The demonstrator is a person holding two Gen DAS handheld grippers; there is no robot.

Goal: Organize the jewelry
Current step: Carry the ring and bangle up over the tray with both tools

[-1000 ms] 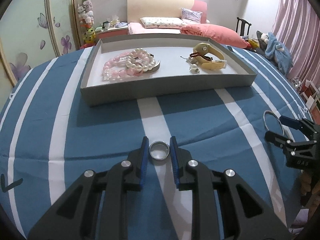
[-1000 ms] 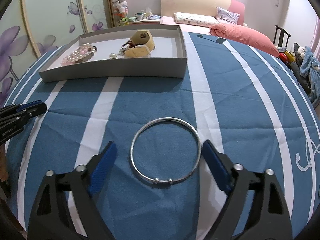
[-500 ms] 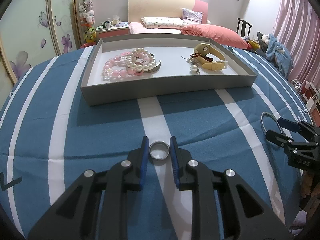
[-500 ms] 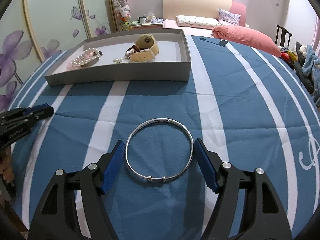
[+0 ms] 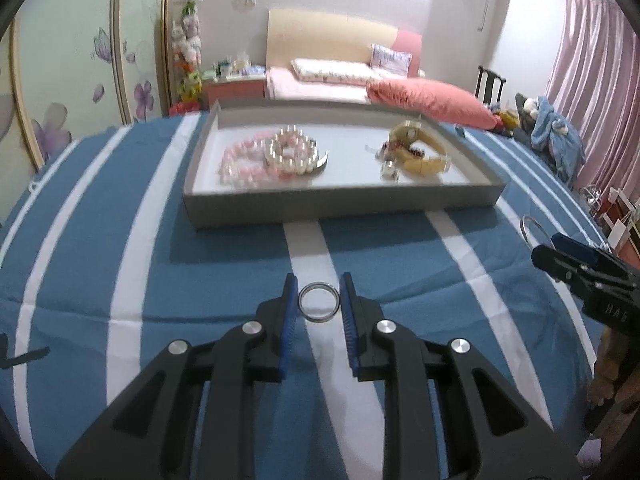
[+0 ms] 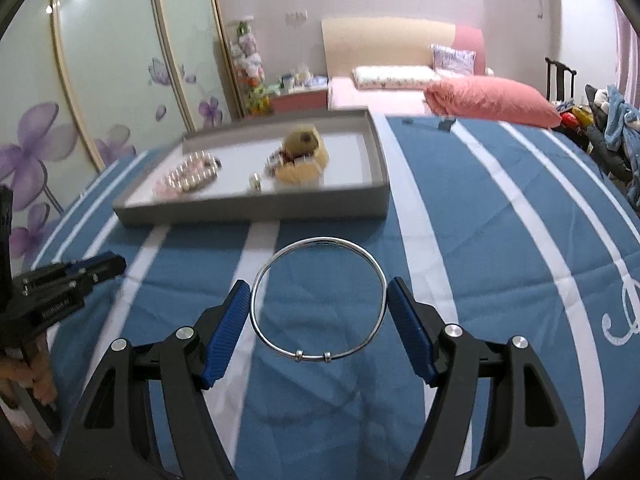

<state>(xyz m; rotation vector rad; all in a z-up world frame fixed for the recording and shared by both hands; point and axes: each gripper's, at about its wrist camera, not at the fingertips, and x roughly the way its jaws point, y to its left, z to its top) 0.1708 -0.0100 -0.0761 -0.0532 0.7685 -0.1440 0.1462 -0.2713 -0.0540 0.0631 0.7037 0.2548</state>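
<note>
Jaws grip ring [image 5: 319, 307] and bangle [image 6: 319, 299] above striped bedspread [image 5: 120, 264], bedroom

place: home bedroom | evidence: bed [image 5: 340, 76], pink pillow [image 6: 492, 102], wardrobe doors [image 6: 100, 60], pink curtains [image 5: 592, 72]

So the tray [image 5: 340, 204] sits on the tabletop [image 5: 200, 264] with bead bracelets [image 5: 276, 156] left and a watch [image 5: 420, 152] right inside. The ring [image 5: 319, 308] lies before it, the bangle [image 6: 318, 304] further right.
</note>
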